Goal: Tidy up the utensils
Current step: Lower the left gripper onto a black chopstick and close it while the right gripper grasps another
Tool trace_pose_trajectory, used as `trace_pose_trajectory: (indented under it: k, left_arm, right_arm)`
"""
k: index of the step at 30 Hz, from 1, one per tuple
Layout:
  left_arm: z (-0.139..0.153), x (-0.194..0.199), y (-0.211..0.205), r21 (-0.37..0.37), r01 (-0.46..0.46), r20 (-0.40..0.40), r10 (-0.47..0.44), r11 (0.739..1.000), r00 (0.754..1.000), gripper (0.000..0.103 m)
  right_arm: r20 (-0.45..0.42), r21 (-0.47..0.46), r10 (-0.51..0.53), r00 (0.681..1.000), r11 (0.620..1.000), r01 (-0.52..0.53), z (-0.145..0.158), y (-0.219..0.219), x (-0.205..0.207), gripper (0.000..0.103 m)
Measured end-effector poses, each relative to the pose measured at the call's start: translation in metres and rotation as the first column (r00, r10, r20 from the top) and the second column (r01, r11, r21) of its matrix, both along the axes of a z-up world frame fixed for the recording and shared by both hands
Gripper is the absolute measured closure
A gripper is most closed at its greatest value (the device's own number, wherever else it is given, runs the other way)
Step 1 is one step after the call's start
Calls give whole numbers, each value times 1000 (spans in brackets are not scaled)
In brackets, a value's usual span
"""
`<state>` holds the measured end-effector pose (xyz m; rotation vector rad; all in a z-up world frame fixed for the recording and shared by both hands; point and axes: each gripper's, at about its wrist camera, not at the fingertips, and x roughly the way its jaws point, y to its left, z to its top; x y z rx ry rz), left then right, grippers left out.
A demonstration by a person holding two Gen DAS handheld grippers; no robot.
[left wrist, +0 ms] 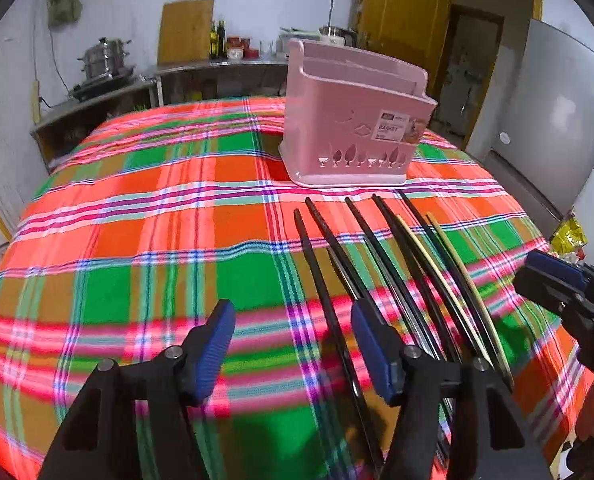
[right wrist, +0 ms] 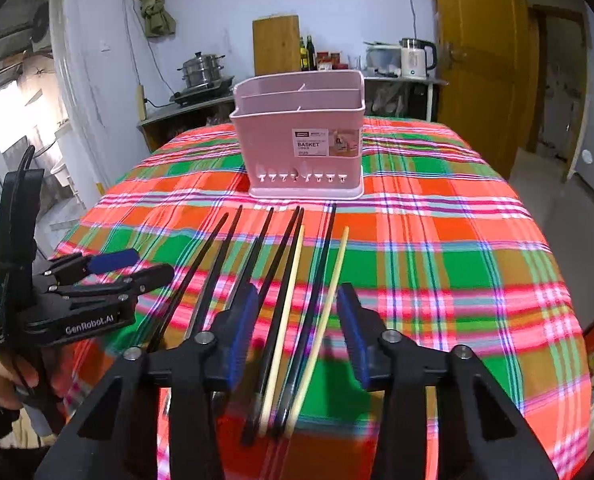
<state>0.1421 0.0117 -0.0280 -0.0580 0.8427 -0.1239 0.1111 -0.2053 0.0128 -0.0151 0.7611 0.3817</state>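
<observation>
A pink divided utensil basket [left wrist: 357, 120] [right wrist: 303, 140] stands upright on the plaid tablecloth, empty as far as I see. Several chopsticks, black [left wrist: 329, 272] [right wrist: 281, 264] and two cream ones [left wrist: 433, 264] [right wrist: 329, 304], lie side by side on the cloth in front of it. My left gripper [left wrist: 293, 344] is open and empty above the cloth, left of most chopsticks, one black stick between its fingers. It shows in the right wrist view [right wrist: 133, 266]. My right gripper [right wrist: 297, 332] is open over the near ends of the chopsticks, holding nothing. It appears at the left wrist view's right edge [left wrist: 553, 280].
The plaid tablecloth [left wrist: 137, 220] [right wrist: 457, 240] covers a table that drops off at the near and right edges. A fridge [left wrist: 549, 120] stands right. Counters with a steamer pot [right wrist: 201, 70], bottles, a cutting board and a kettle [right wrist: 415, 58] line the back wall.
</observation>
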Motion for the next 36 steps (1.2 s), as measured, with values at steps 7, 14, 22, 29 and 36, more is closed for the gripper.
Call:
trace_pose_trajectory:
  k: [7, 14, 22, 29, 36]
  left_arm:
    - [-12, 40, 2, -44, -14, -86, 10, 999, 996, 51]
    - [-17, 62, -1, -15, -10, -115, 8, 1000, 993, 57]
    - [-15, 87, -1, 10, -12, -146, 13, 1000, 989, 67]
    - [-12, 105, -6, 67, -9, -170, 20, 998, 985, 87]
    - [-7, 113, 3, -18, -25, -196, 21, 1000, 980, 96]
  right_arm:
    - [-72, -14, 8, 997, 1000, -9, -11, 10, 58, 80]
    - [-141, -21, 12, 990, 1000, -15, -25, 16, 103, 82]
    - [-219, -50, -6, 976, 999, -5, -42, 21, 141, 86]
    - [-238, -84, -13, 971, 996, -7, -43, 25, 154, 97]
    - [-231, -44, -8, 973, 999, -2, -25, 21, 159, 98]
